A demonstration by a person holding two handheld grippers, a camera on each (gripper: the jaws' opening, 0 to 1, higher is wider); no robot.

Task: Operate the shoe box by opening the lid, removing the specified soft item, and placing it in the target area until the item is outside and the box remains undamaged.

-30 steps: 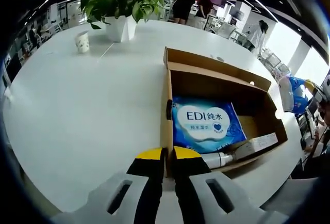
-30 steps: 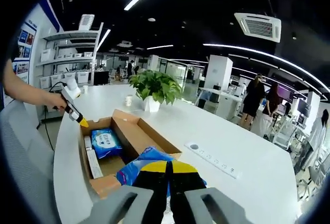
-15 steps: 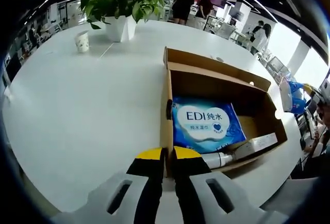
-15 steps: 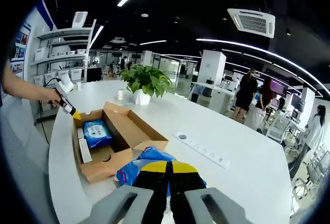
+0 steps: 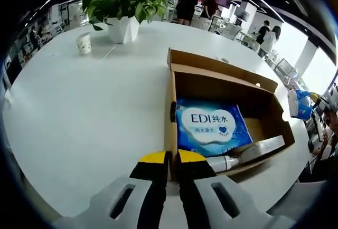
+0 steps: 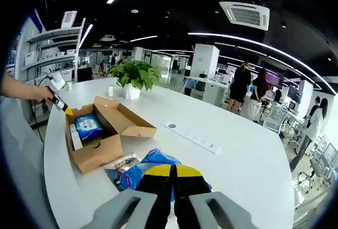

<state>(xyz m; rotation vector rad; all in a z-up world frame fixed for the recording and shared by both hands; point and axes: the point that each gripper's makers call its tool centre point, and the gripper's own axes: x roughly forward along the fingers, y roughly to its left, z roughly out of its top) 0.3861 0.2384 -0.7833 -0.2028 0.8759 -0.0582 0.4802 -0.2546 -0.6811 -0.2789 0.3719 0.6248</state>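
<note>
Shoe box (image 6: 95, 136) lid open, blue soft pack (image 6: 153, 167) out, pinched in right gripper (image 6: 172, 170); left gripper (image 5: 171, 158) clamps box wall; placing remains.

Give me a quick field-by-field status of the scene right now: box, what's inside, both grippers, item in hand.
box: shoe box, open, on white table
inside: blue wet-wipes pack, a tube and a slim white carton along the near wall
left gripper: shut on the box's near wall
right gripper: shut on blue soft package, outside the box
also on table: potted plant, paper cup, power strip
</note>
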